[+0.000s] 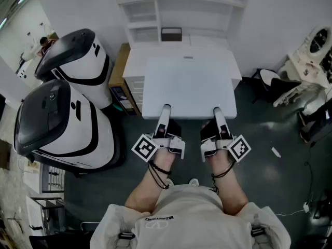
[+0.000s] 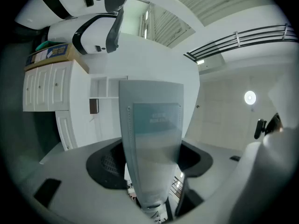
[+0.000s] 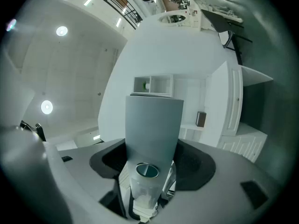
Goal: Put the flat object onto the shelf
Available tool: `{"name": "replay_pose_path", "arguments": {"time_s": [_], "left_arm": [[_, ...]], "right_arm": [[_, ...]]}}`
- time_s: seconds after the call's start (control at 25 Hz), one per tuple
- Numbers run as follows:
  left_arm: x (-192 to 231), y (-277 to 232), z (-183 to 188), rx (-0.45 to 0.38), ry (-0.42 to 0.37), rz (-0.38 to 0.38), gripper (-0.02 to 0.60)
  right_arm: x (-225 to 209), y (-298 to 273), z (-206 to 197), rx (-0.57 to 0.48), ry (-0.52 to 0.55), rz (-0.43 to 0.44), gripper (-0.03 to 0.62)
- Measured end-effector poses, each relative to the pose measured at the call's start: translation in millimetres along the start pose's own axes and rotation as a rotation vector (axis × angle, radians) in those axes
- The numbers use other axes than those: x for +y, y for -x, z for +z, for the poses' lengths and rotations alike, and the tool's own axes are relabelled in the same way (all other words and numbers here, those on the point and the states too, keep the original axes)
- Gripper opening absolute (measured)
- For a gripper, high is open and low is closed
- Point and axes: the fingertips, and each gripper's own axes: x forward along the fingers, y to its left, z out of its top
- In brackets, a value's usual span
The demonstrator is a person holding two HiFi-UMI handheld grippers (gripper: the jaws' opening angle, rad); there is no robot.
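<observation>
Carrying step by my read: fingers of left gripper [image 1: 166,109] and right gripper [image 1: 217,111] pinch near edge of flat board [image 1: 189,84] over desk [image 1: 135,61] front edge; next needs level, synced lift onto shelf [image 1: 150,15].

Flat object [image 1: 188,86] before the shelf [image 1: 179,2], near edge between the fingers of left gripper [image 1: 166,108] and right gripper [image 1: 217,111]. Box [image 1: 171,33] on the shelf, behind the flat object. Near machine [image 1: 59,123] left of the flat object, far machine [image 1: 78,56] behind it

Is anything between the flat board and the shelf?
Nothing visible does. The left gripper and right gripper grip the board; the shelf beyond is open, except a dark box in one compartment.
</observation>
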Motion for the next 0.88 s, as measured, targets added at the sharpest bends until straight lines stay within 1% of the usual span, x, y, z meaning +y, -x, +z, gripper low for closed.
{"name": "replay_pose_path", "arguments": {"time_s": [0.16,0.36,0.56,0.88], "left_arm": [[-0.5,0.8,1.7,0.009,0.006,-0.004,0.301],[1.1,10.7,21.3,0.023,0.019,-0.01,0.301],[6.6,12.8,32.5,0.032,0.023,-0.005,0.301],[18.7,-4.7,40.4,0.023,0.03,0.002,0.301]], "right_arm": [[4.0,-0.3,-2.1,-0.012,0.004,0.004,0.299],[6.9,-1.2,-24.7,-0.039,0.017,0.004,0.302],[1.2,-2.9,-36.5,-0.051,0.015,-0.013,0.304],[-10.4,-24.2,-31.8,-0.042,0.018,-0.024,0.302]]}}
